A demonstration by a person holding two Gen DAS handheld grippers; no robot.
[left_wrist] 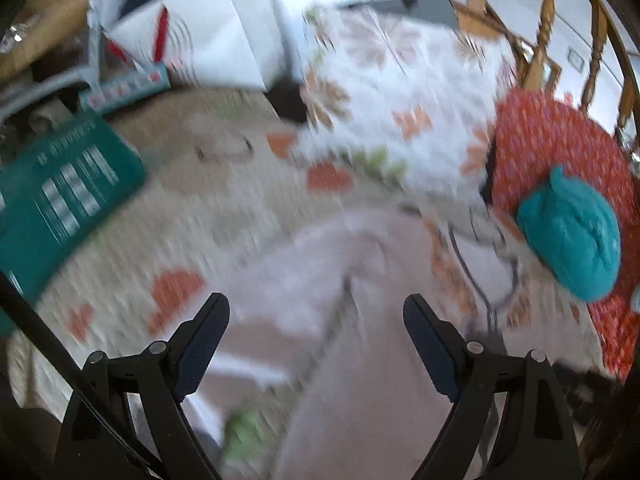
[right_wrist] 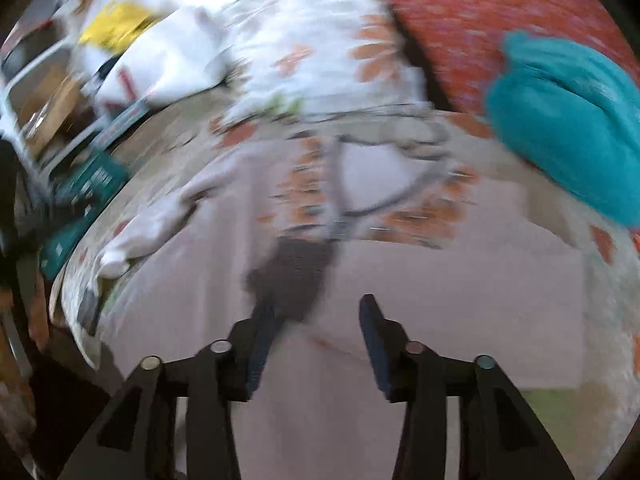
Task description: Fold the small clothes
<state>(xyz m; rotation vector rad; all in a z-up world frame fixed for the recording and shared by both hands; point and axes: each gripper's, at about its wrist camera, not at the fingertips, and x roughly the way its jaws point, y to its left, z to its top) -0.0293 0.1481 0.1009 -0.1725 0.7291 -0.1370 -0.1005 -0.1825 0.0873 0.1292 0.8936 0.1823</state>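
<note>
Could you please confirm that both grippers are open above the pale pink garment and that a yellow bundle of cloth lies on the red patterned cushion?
One detail is wrong: the bundle of cloth on the red patterned cushion is teal, not yellow, as the left wrist view shows. Both the left gripper and right gripper are indeed open above the pale pink garment.

Soft, even daylight fills both fisheye views, which curve into dark vignetted corners, while heavy motion blur smears the floral bedspread (left_wrist: 400, 92) and only the black gripper fingers (right_wrist: 260, 344) stay sharp, throwing faint shadows beneath.
</note>
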